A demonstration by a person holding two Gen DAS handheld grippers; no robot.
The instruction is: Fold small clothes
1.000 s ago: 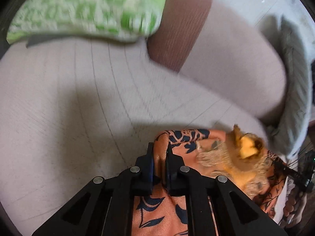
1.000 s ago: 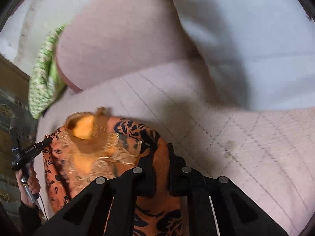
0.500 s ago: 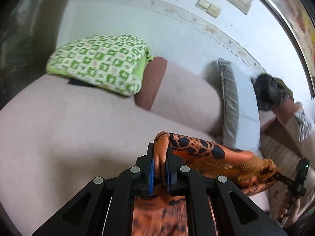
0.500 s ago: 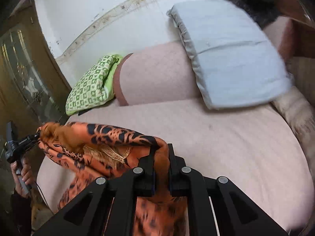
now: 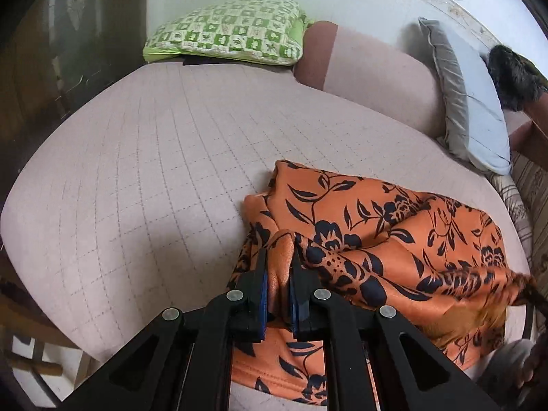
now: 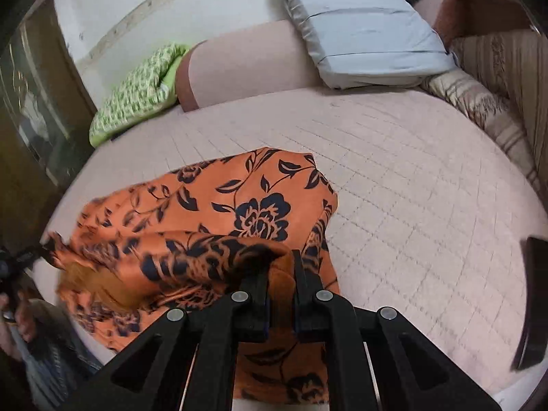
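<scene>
An orange garment (image 5: 383, 226) with black flowers and leaves lies spread on the pink quilted bed (image 5: 154, 171), its far part flat and its near edge lifted. My left gripper (image 5: 278, 257) is shut on a bunched fold of that near edge. In the right wrist view the same garment (image 6: 239, 202) drapes over the bed (image 6: 411, 188), and my right gripper (image 6: 280, 267) is shut on another fold of its near edge. The cloth stretched between the two grips looks blurred. The other gripper (image 6: 20, 260) shows at the left rim, with a hand (image 6: 13, 318) below it.
A green checked pillow (image 5: 229, 30) and a pink bolster (image 5: 370, 68) lie at the head of the bed, a grey pillow (image 5: 472, 102) to their right. A dark furry thing (image 5: 513, 72) sits beyond it. A dark flat object (image 6: 531, 308) lies near the bed's right edge.
Both grippers have drawn back from the head of the bed with the garment. Held bunched in the air before, it now lies spread on the bed, with only its near edge lifted.
</scene>
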